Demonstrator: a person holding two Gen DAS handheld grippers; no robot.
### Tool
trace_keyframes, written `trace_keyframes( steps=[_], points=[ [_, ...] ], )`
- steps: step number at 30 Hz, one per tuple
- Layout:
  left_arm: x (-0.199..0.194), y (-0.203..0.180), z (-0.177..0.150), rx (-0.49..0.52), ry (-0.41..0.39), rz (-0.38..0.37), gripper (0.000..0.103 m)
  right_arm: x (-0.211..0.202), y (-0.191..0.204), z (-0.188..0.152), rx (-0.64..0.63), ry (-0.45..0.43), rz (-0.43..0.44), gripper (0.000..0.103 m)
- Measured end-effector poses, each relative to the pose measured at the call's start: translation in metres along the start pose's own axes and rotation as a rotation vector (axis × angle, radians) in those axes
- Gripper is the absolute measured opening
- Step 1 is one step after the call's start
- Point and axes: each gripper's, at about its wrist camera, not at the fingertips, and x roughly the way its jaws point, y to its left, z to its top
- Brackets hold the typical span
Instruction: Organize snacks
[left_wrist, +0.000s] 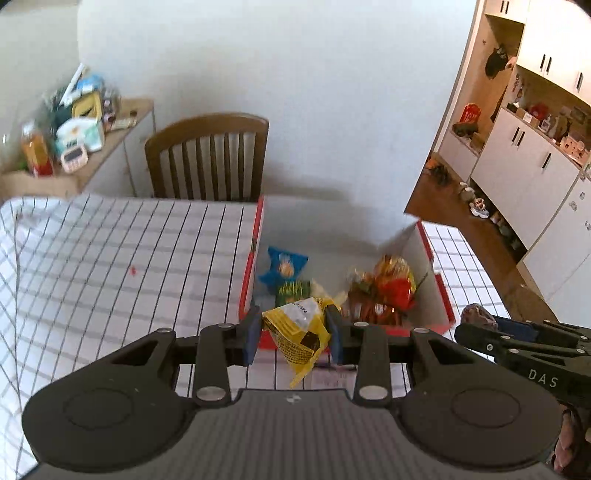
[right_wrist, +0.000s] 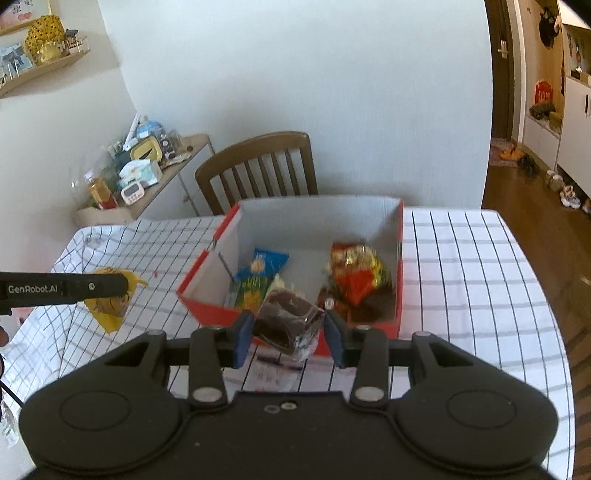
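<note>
My left gripper (left_wrist: 293, 334) is shut on a yellow snack packet (left_wrist: 297, 330) and holds it just in front of the red box (left_wrist: 251, 280). My right gripper (right_wrist: 288, 330) is shut on a dark brown snack in clear wrap (right_wrist: 286, 319), at the box's near wall (right_wrist: 207, 310). The box holds a blue packet (right_wrist: 264, 264), a green packet (right_wrist: 253, 291) and a red-orange packet (right_wrist: 356, 275). In the right wrist view the left gripper (right_wrist: 123, 286) with the yellow packet (right_wrist: 109, 308) is at far left. In the left wrist view the right gripper (left_wrist: 476, 323) is at right.
The table has a white checked cloth (right_wrist: 461, 266). A paper slip (right_wrist: 275, 373) lies on it under my right gripper. A wooden chair (right_wrist: 258, 166) stands behind the table. A cluttered side shelf (right_wrist: 147, 166) is at back left. The table's right edge drops to wooden floor (right_wrist: 535, 206).
</note>
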Motion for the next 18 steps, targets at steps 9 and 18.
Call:
trace_keyframes(
  steps=[9, 18],
  points=[
    [0.035, -0.016, 0.036, 0.041, -0.011, 0.016, 0.035, 0.033, -0.005, 0.034, -0.010, 0.008, -0.004, 0.041],
    [0.088, -0.021, 0.052, 0.057, 0.046, 0.040, 0.035, 0.079, -0.016, 0.048, -0.015, 0.071, -0.009, 0.041]
  ],
)
